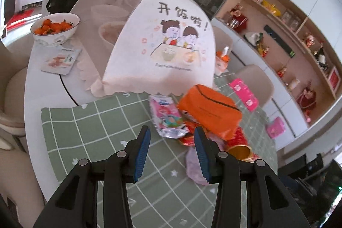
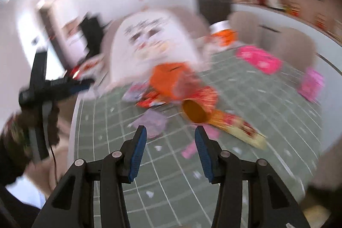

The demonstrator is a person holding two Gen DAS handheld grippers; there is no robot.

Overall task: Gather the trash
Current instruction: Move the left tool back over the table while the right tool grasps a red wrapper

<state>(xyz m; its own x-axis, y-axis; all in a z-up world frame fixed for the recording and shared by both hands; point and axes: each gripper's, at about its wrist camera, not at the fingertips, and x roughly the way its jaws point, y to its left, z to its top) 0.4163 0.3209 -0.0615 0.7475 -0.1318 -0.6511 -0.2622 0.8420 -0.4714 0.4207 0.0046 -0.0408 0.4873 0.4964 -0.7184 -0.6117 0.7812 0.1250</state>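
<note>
A heap of trash lies on the green checked mat [image 1: 89, 134]. It holds an orange box [image 1: 209, 110], a pink-and-white pouch [image 1: 166, 116], red wrappers [image 1: 188, 139], a red tube with a gold mouth [image 1: 240, 150] and a pale pink bag [image 1: 193, 166]. My left gripper [image 1: 172, 134] is open just short of the pouch, with nothing between its blue pads. The right wrist view is blurred. There my right gripper [image 2: 170, 134] stands open and empty above the mat, short of a lilac wrapper [image 2: 151, 121], the red tube [image 2: 196, 108] and a pink wrapper [image 2: 190, 149]. The orange box [image 2: 168, 78] lies behind them.
A white food cover with a cartoon print [image 1: 160, 42] stands behind the heap. A bowl of small orange fruit [image 1: 55, 28] and a snack packet [image 1: 61, 60] sit at the left. Pink packets [image 1: 245, 93] lie at the right near the chairs [image 1: 254, 82]. Small paper scraps [image 2: 149, 193] dot the mat.
</note>
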